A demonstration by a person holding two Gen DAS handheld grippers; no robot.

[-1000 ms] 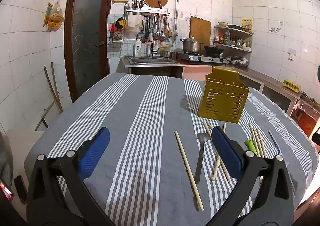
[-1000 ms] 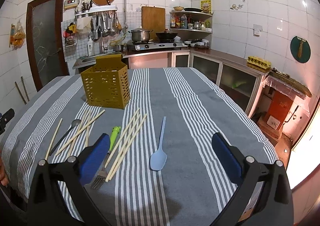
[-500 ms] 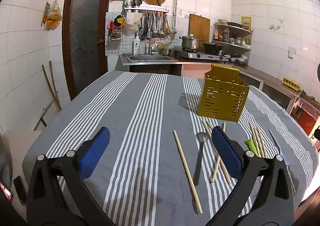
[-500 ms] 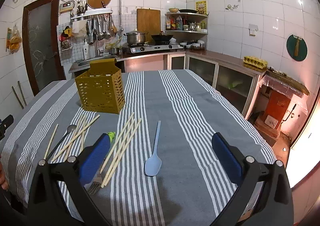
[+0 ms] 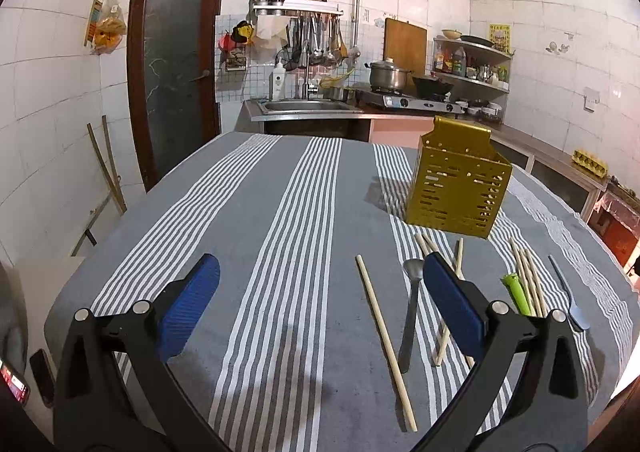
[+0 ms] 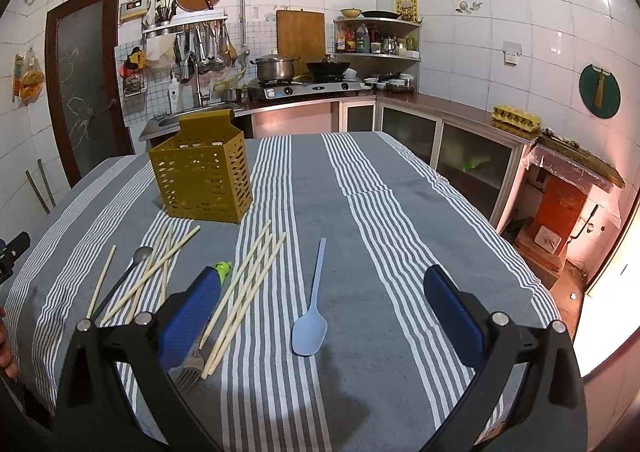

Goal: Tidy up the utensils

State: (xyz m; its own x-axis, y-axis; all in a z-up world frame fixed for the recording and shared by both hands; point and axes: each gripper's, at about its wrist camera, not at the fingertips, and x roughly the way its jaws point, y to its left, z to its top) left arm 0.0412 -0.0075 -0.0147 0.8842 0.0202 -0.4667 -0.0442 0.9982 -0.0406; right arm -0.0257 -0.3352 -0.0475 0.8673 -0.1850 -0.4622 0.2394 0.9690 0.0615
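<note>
Striped desk (image 5: 256, 236), kitchen behind; utensils loose near yellow caddy (image 6: 204, 180).
Left tool (image 5: 320, 304) and right tool (image 6: 320, 308): both spread wide, holding nothing. Blue spoon (image 6: 310, 316) lies between right tool's fingers.

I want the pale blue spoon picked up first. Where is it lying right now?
In the right wrist view the pale blue spoon lies flat on the striped tablecloth, right of the chopstick bundle, between the open right gripper fingers, bowl nearest the camera.

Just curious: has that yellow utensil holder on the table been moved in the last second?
No. The yellow utensil holder keeps its place on the same stripes of the tablecloth.
</note>
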